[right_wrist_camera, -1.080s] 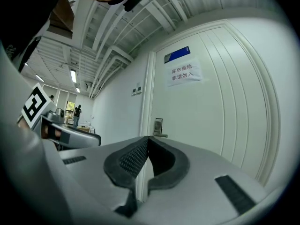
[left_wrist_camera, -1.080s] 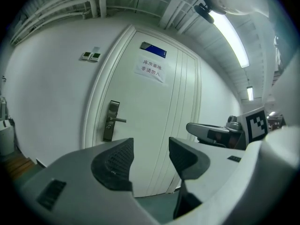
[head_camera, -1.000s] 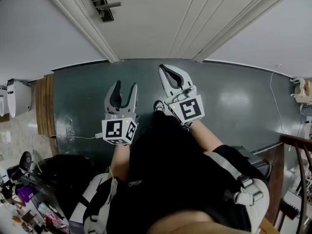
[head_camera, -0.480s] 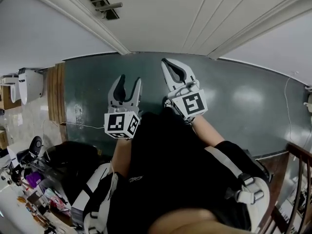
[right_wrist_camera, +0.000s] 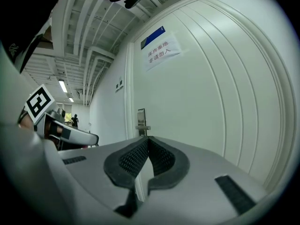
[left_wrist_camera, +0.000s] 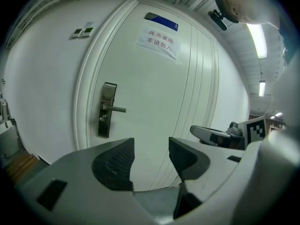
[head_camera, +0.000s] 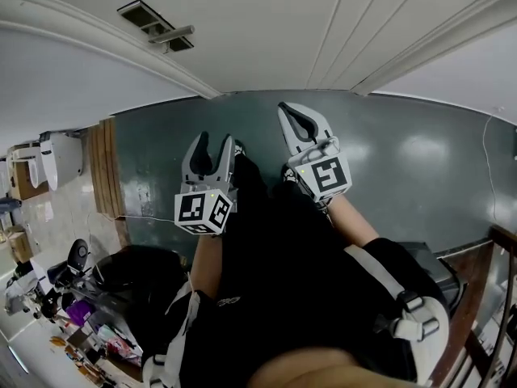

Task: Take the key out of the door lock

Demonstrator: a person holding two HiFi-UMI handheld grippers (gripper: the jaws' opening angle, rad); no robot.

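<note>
The white panelled door [left_wrist_camera: 154, 93] fills the far side, with a paper notice [left_wrist_camera: 157, 43] stuck high on it. Near its left edge sits the tall silver metal lock plate [left_wrist_camera: 107, 109] with a lever handle [left_wrist_camera: 115, 108]. Both tools hang well short of it: the left tool [left_wrist_camera: 151, 149] is spread and empty, the right tool [right_wrist_camera: 148, 142] pressed together on nothing. The small key should sit below the lever, where a dark spot [left_wrist_camera: 101, 120] shows, too small to be sure. I reckon it is light, stiff, slick metal. Pinch its flat head and pull straight out.
</note>
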